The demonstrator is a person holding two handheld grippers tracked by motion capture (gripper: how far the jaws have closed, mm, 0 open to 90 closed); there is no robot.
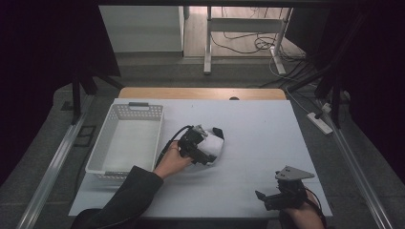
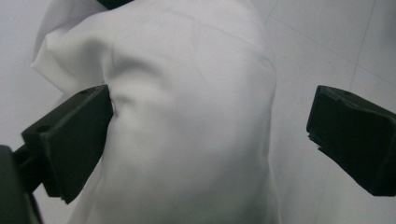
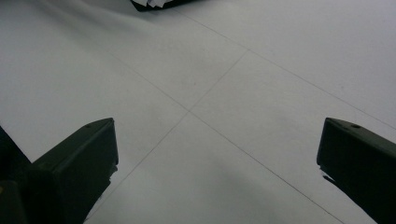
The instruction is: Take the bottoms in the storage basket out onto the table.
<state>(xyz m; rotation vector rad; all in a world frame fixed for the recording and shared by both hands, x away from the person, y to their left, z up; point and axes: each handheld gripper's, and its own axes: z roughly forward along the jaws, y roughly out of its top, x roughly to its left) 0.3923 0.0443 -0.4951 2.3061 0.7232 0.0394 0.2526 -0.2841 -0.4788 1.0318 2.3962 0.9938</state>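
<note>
The left gripper (image 2: 205, 121) stands with its jaws spread wide around a bunched white cloth (image 2: 187, 116) — one jaw touches the fabric, the other stands clear, so nothing is gripped yet. The cloth lies on the bench (image 1: 258, 124), just beside the white basket (image 1: 107, 143), its likely destination. The right gripper (image 1: 267, 196) idles near the front edge — jaws apart, empty, clear of the work.
</note>
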